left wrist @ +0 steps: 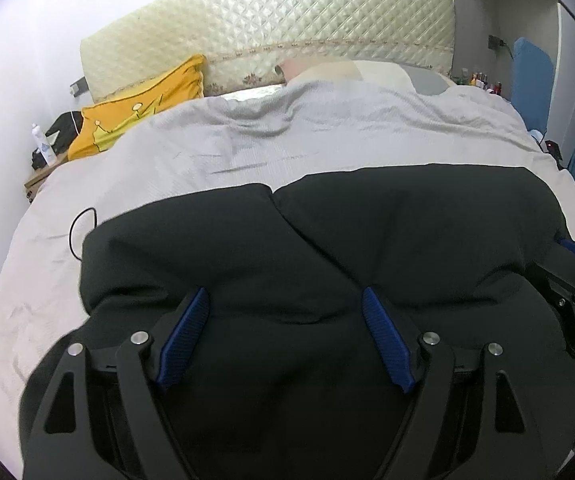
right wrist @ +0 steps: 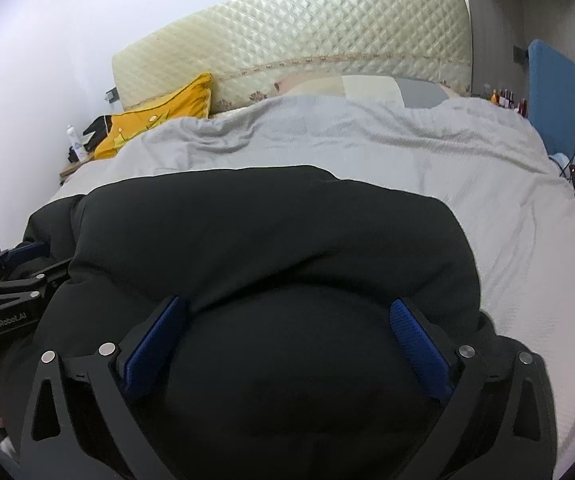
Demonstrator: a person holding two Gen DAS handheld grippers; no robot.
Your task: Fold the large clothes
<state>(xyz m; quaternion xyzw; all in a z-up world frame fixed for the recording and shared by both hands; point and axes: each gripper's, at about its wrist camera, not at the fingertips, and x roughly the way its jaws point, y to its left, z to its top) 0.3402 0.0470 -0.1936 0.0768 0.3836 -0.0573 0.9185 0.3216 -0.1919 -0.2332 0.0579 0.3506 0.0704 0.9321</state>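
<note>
Both tools, L point(left wrist: 285, 300) & R point(right wrist: 287, 312), spread wide over black garment point(left wrist: 327, 240); cable point(left wrist: 81, 224), maybe, only L view.

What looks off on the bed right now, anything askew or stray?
A thin black cable loops loose on the grey bedspread, running under the left edge of the black garment. The yellow pillow sits tilted at the bed's far left corner. Nothing spilled or damaged.
</note>
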